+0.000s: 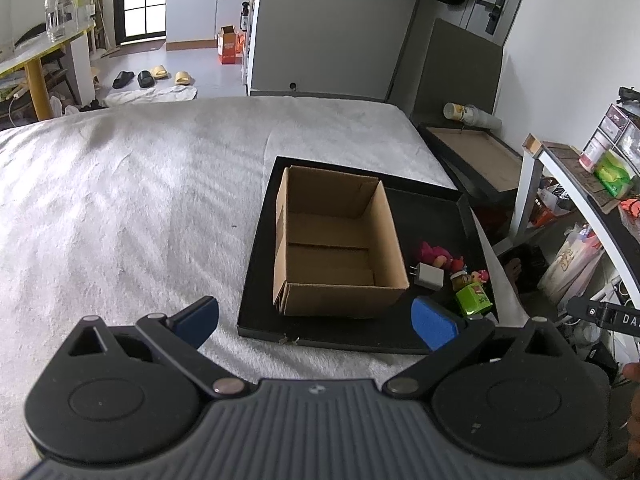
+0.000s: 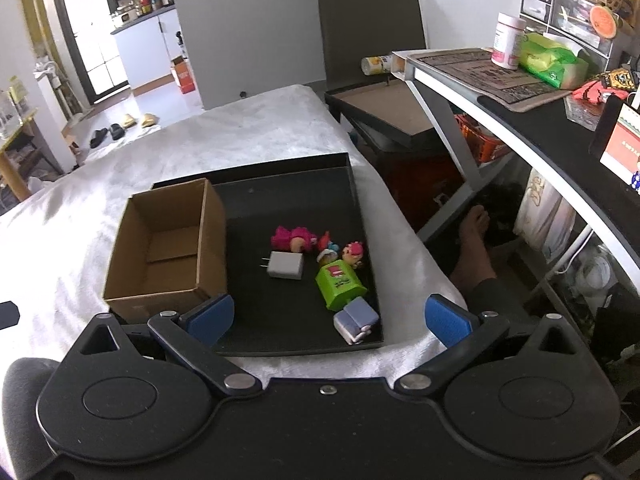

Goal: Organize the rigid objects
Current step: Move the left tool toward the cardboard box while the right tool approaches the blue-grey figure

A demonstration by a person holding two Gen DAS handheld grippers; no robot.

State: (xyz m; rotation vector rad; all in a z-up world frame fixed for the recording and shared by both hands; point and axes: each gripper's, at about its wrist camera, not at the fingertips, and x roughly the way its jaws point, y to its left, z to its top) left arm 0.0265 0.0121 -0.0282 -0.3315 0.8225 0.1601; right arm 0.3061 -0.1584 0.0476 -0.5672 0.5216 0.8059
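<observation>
An open, empty cardboard box [image 1: 336, 244] [image 2: 168, 248] stands on the left part of a black tray [image 1: 256, 300] [image 2: 288, 192] on a white bed. On the tray right of the box lie a white charger plug [image 2: 285, 265] [image 1: 429, 276], a pink toy figure [image 2: 290, 238] [image 1: 434, 254], small cartoon figures [image 2: 352, 254], a green block toy [image 2: 339, 282] [image 1: 473, 300] and a pale lavender block [image 2: 356, 319]. My left gripper [image 1: 316, 320] is open and empty, in front of the box. My right gripper [image 2: 330, 318] is open and empty, above the tray's near edge.
A desk [image 2: 520, 92] with a tissue pack, a bottle and clutter runs along the right. A dark frame with a brown panel [image 2: 384, 112] leans beside the bed. A person's bare foot [image 2: 472, 236] is on the floor to the right. Slippers [image 1: 152, 76] lie beyond the bed.
</observation>
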